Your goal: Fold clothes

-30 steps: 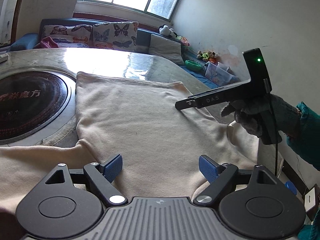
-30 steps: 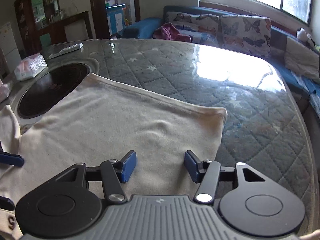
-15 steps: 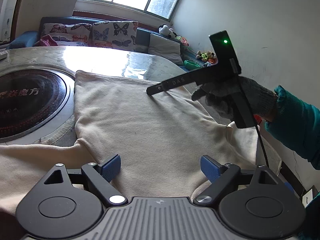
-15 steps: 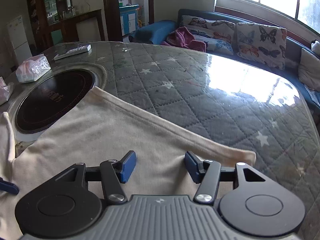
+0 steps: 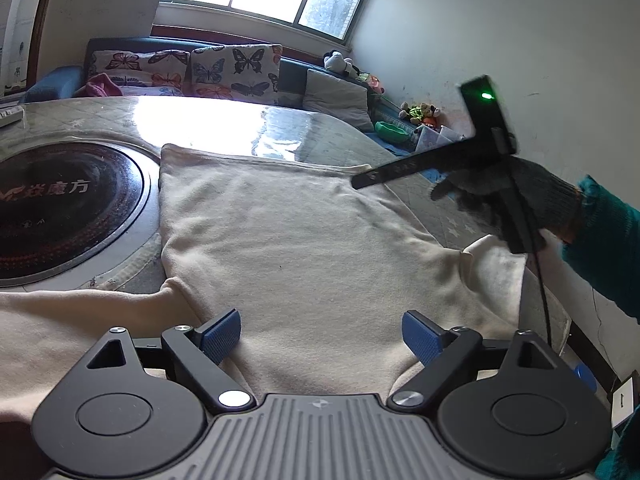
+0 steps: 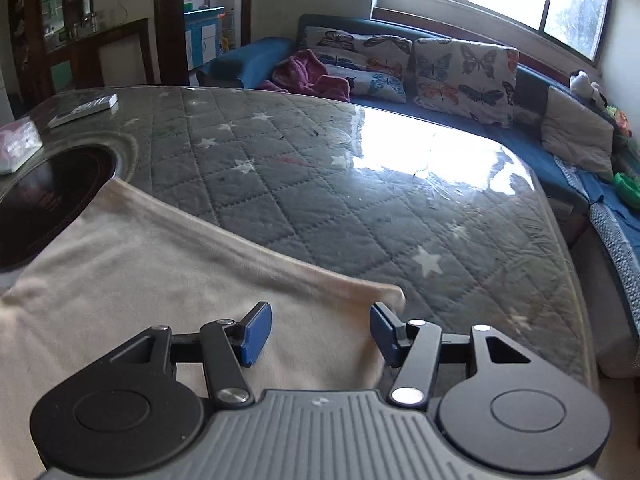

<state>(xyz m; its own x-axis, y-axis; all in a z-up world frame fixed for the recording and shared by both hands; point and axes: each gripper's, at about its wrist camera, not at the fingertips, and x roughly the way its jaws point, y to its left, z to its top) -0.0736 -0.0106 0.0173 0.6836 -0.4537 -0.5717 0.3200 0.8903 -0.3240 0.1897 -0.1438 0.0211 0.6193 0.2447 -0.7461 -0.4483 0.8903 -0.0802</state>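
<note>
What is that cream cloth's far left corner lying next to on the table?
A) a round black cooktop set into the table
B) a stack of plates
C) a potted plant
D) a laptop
A: in the left wrist view the cream cloth ends right beside the round black cooktop sunk into the table.

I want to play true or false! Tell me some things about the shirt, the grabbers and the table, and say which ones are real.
1. The cream shirt lies spread flat on the table. True.
2. The left gripper is pinching the shirt. False: its jaws are wide open, holding nothing.
3. The right gripper is open near the shirt's far corner. True.
4. The cushions have flowers on them. False: butterflies.
5. A round dark cooktop sits in the table beside the shirt. True.
</note>
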